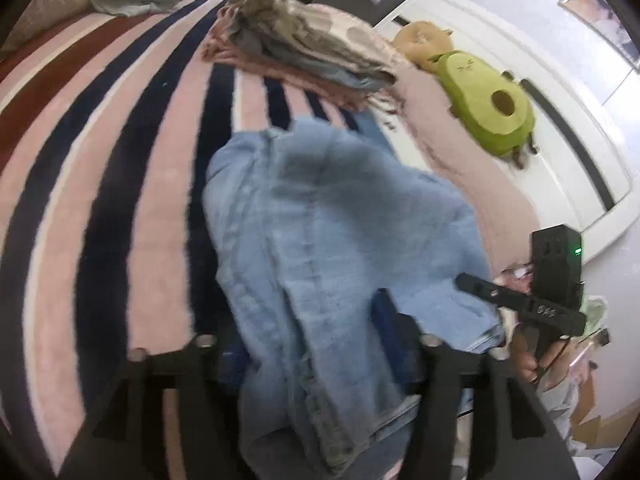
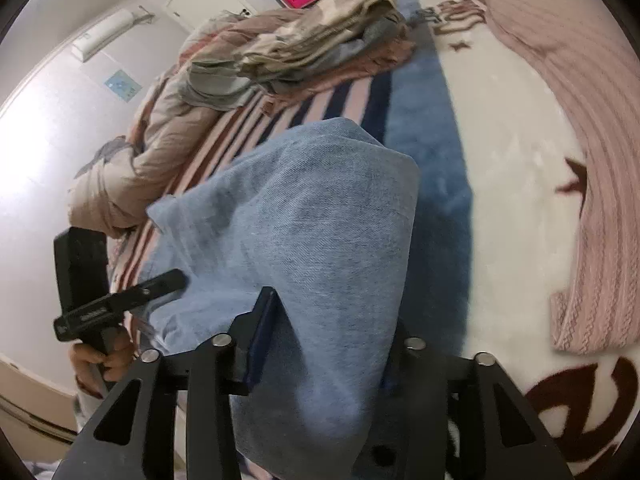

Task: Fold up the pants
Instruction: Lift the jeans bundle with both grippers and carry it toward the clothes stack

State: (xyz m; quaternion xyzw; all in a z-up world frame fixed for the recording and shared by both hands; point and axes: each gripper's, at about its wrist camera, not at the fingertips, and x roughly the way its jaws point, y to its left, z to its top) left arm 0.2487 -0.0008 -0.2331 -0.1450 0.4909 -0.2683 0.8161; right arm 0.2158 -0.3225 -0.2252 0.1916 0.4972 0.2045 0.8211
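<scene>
Denim pants drape over and hide both grippers' jaws.

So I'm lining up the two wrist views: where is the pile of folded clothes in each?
Left wrist: pile of folded clothes at upper centre, beyond the jeans.
Right wrist: pile at upper centre, left of the blue stripe.
Shared landmark: the jeans held in both grippers.

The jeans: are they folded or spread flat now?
Folded, not flat: the jeans are doubled in layers between the left gripper and right gripper.
</scene>
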